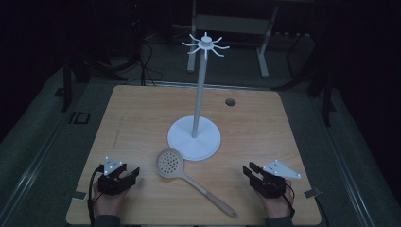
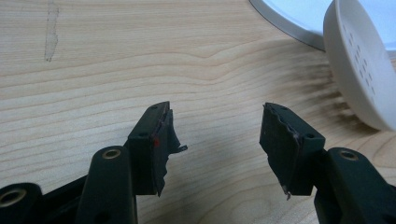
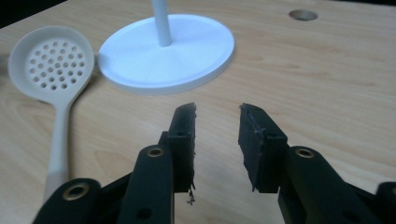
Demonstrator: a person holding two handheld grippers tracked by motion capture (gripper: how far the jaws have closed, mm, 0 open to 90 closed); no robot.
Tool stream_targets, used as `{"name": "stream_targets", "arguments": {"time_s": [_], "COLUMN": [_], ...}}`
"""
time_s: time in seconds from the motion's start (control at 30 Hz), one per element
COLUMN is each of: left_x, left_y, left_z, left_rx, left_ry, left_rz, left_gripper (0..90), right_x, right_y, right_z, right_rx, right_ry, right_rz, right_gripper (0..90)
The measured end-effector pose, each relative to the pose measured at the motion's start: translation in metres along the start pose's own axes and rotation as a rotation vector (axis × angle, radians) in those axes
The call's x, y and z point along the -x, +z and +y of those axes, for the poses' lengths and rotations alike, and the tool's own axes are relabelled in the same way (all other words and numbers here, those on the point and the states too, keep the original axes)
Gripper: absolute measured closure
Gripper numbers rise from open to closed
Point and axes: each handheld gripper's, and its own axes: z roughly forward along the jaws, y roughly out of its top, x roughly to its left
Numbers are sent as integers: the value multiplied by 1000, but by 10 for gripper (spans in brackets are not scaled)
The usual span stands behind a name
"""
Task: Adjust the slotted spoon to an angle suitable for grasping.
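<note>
The high view takes in the whole white stand, its thin pole rising to a ring of curved hooks; the right gripper view shows just the round base and the foot of the pole. The light wooden desk has a round cable hole far right of the pole, and stands on grey floor in a dark room with cables and frame legs behind. A pale slotted spoon lies near the middle, its perforated bowl touching the base's near left edge, its handle running toward the near right. The left gripper rests released, left of the bowl. The right gripper, also parted and empty, sits right of the handle.
</note>
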Motion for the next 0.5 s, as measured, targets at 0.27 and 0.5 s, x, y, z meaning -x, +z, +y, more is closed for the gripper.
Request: {"name": "stream_targets", "arguments": {"time_s": [0.27, 0.5], "left_x": [0, 0], "left_y": [0, 0], "left_z": [0, 0], "left_rx": [-1, -2], "left_ry": [1, 3], "left_rz": [0, 0], "left_gripper": [438, 438], "right_x": [-16, -40], "right_y": [2, 7], "right_z": [-10, -16], "right_rx": [-37, -68], "right_ry": [-35, -66], "right_rz": [61, 160], "right_gripper": [898, 900]}}
